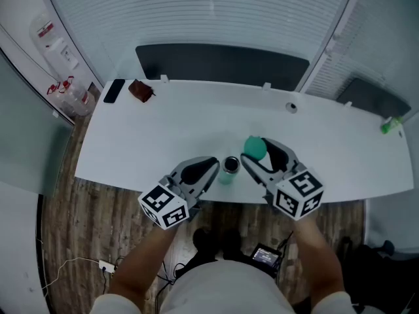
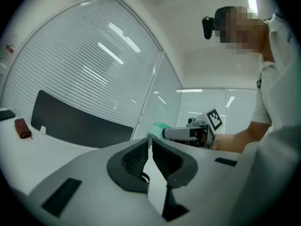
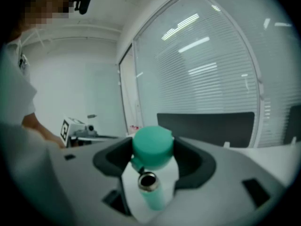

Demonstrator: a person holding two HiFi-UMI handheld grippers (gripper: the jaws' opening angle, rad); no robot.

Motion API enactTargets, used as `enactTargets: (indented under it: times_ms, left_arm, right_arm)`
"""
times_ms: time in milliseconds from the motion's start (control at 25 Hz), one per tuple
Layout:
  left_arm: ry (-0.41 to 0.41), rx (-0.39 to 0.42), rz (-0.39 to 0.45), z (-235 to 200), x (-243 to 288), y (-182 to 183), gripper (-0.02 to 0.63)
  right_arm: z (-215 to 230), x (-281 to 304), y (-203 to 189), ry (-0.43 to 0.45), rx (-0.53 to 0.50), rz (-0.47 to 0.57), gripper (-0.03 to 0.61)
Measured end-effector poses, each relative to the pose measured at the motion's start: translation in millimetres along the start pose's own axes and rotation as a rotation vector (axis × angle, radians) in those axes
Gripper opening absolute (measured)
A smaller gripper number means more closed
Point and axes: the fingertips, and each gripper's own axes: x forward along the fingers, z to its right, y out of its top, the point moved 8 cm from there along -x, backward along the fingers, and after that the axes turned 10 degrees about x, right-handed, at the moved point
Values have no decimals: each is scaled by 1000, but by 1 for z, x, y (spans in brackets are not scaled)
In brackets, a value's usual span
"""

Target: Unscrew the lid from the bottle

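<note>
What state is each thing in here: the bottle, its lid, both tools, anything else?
mint-green bottle with steel mouth: uncapped, upright between the tools.
round mint-green plastic lid: off the bottle, clamped in the right tool.
right tool: shut on the lid.
left tool: shut, nothing between its jaws.
black rectangular phone: lying flat, screen dark.

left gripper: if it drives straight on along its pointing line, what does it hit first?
Most likely the lid held in the right gripper: it sits dead ahead of the left gripper, whose fingers are shut. The open bottle looks lower than that line, though depth is unclear.
</note>
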Motion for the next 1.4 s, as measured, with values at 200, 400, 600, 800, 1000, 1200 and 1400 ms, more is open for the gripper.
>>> enactTargets:
  times_ms: [200,400,600,800,1000,1200,1400]
  left_arm:
    - [19,-71,70,8,-17,12,38]
    - [22,-120,108,18,-30,17,38]
    - [32,-146,152,26,-40,29,38]
    - [21,-169,167,35,-49,34,39]
    - [7,-187,162,45,-55,35,40]
    - [3,-198,159,52,-58,34,40]
    - [10,-220,149,58,-65,27,40]
  right_arm:
    - [-4,-21,9,0,85,74,288]
    - [-11,-40,19,-17,110,140,288]
    - [-17,-59,27,-24,134,199,288]
    - [-20,-74,23,-9,210,231,288]
    - [-20,-90,17,-8,275,252,288]
    - [-18,-102,5,-34,305,251,288]
    - [-20,-113,-10,-59,352,268,288]
